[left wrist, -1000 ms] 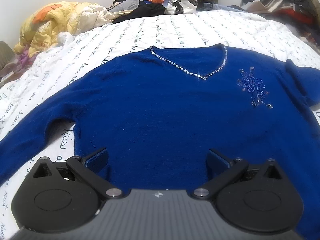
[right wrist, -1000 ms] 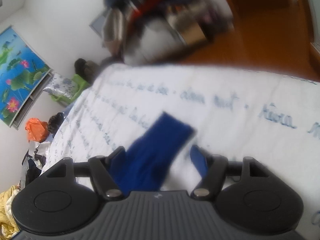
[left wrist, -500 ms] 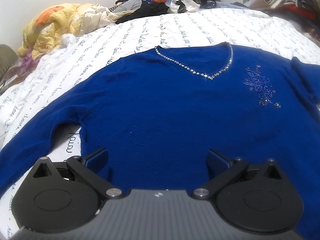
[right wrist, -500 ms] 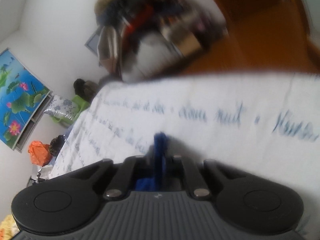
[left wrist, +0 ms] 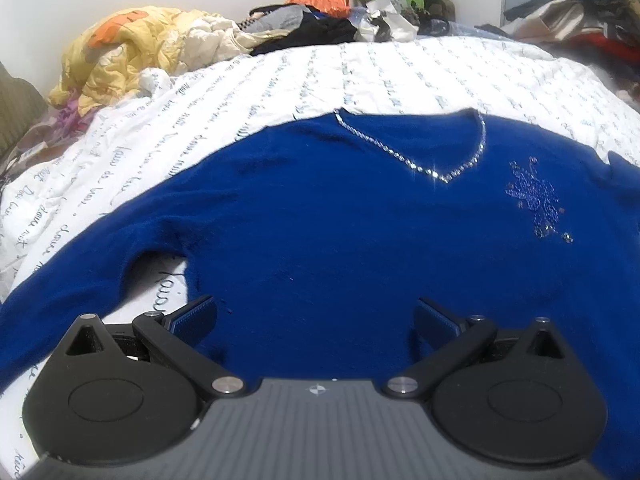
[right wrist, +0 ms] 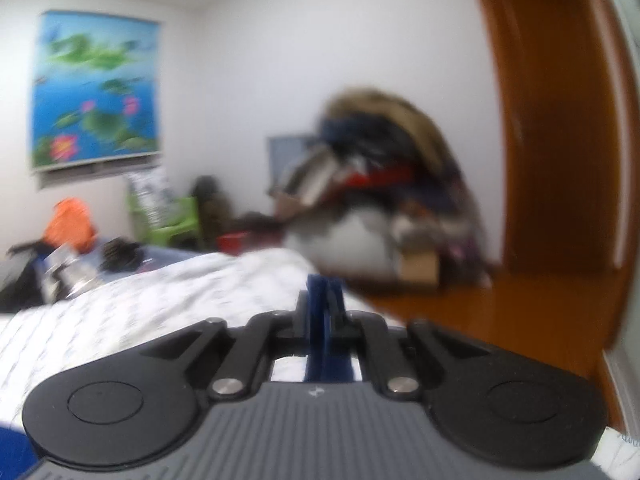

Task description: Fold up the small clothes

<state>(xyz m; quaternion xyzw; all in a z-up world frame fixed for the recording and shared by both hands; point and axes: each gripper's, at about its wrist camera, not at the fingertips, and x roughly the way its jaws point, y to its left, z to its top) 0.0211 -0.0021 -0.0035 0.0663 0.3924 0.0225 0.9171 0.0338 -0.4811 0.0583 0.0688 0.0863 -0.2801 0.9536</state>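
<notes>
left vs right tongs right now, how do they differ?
Left tongs stand wide open, empty, over the blue sweater; right tongs are shut on a blue fold of it. Left tongs look down on the bed; right tongs look across the room, blurred. Both share the same black build.

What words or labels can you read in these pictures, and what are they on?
Bedsheet, cursive script in rows: mostly too small or warped to read; "douce nuit" is a likely reading near the left edge, not certain.
Sweater: no text, only rhinestone trim and a beaded flower.
Left gripper: a small cross-shaped mark on the body, no words.
Poster: lotus picture, no text legible; this view is blurred.
</notes>
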